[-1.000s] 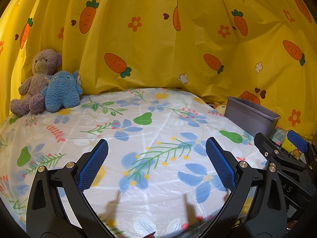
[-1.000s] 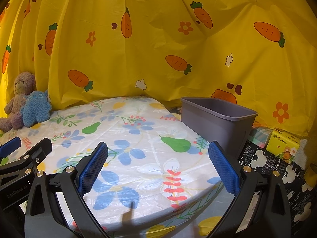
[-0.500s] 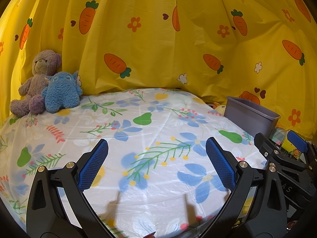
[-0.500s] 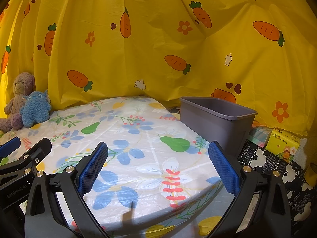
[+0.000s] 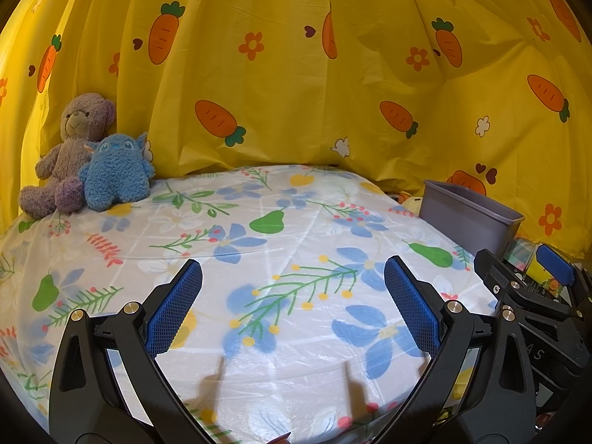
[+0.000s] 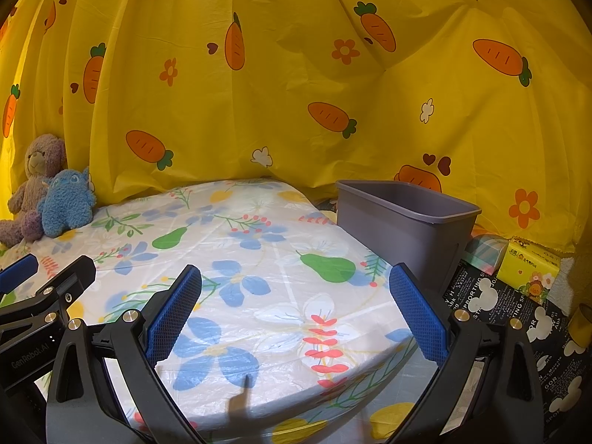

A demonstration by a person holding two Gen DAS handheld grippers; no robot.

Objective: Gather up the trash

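Hovering above a table (image 5: 281, 244) draped in a floral plastic cloth: left gripper (image 5: 293, 305), jaws spread wide, blue ribbed pads (image 5: 174, 310) well apart with nothing between them. Casting two thin finger shadows onto the cloth near the front edge. Sharing the same pose just alongside: right gripper (image 6: 295, 310), jaws likewise released and empty, pads (image 6: 416, 310) splayed over the table's right front corner. Visible from the left wrist view as a black frame with a blue tip at the far right; from the right wrist view, the left one showing the same way at the far left.

Standing off the table's right side, close against its edge: a grey plastic bin (image 6: 403, 222), upright, open-topped, interior mostly hidden from both views. Sitting at the far left back corner of the table: a purple teddy bear (image 5: 70, 148) and a blue plush monster (image 5: 114, 170), touching, the blue one in front. Hanging behind everything: a yellow curtain (image 5: 296, 74) printed with carrots and flowers.

Lying to the right of the bin on a black mat (image 6: 492, 296) with white mouse-head prints: a yellow tissue pack (image 6: 529, 270) and a plaid packet (image 6: 483, 251) just beside it, plus part of a yellow tape roll (image 6: 581, 323) at the frame edge. Cannot tell which of these counts as trash; none seen on the cloth itself.
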